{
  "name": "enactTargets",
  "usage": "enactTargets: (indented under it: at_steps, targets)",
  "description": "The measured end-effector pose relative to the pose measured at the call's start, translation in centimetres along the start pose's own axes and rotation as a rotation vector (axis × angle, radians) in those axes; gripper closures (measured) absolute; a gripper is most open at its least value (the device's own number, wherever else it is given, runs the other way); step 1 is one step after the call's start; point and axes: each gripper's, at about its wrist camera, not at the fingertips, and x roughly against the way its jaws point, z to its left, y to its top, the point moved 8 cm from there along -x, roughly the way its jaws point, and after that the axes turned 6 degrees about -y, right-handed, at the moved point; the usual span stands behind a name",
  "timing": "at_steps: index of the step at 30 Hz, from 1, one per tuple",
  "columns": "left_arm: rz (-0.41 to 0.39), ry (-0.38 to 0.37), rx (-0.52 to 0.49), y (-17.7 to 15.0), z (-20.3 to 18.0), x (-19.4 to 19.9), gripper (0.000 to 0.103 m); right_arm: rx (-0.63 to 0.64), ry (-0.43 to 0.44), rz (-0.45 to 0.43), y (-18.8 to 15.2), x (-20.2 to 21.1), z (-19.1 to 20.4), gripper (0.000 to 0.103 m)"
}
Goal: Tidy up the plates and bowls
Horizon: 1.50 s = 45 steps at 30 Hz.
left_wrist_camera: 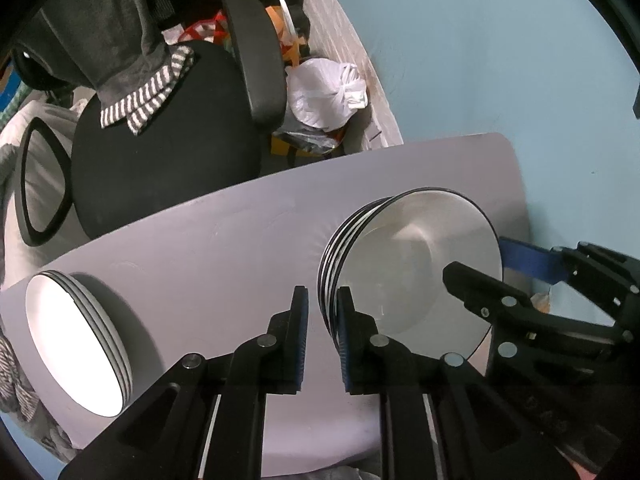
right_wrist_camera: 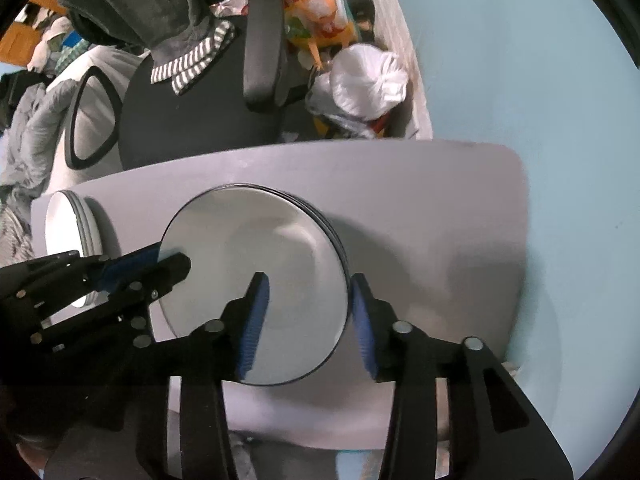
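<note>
A stack of several black-rimmed white plates (left_wrist_camera: 420, 260) (right_wrist_camera: 248, 248) lies on the small pale grey table (left_wrist_camera: 200, 240) (right_wrist_camera: 440, 200). At the table's left end stands a stack of white bowls (left_wrist_camera: 68, 340) (right_wrist_camera: 60, 232). Both grippers point down at the plate stack. My left gripper (left_wrist_camera: 322, 320) (right_wrist_camera: 158, 258) straddles the stack's left rim, its jaws slightly apart, with a gap showing beside the outer pad. My right gripper (right_wrist_camera: 308, 320) (left_wrist_camera: 500, 268) straddles the right rim with its jaws wide, and neither pad touches the plate.
Beyond the table's far edge stands a black office chair (left_wrist_camera: 168, 152) (right_wrist_camera: 192, 112) with grey and striped cloths over it. A white plastic bag (left_wrist_camera: 324, 92) (right_wrist_camera: 368, 80) and clutter lie on the floor behind. Light blue floor (left_wrist_camera: 480, 60) lies to the right of the table.
</note>
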Motion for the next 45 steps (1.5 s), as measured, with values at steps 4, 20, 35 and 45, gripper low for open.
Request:
enactTargets:
  at_steps: [4,20,35,45]
  targets:
    - [-0.012,0.001,0.000,-0.1,0.0,0.6,0.088,0.007,-0.025,-0.012,0.2,0.6,-0.2,0.060]
    - [-0.096,0.041,-0.045,-1.3,0.1,4.1,0.061,0.007,-0.083,-0.073,-0.7,2.6,0.0,0.054]
    - [-0.157,-0.013,0.009,-3.4,0.6,7.6,0.050,0.025,-0.117,-0.146,-2.6,5.1,0.2,0.045]
    - [-0.139,-0.034,0.013,-4.6,1.0,7.5,0.046,0.007,-0.108,-0.148,-4.0,5.6,-0.4,0.041]
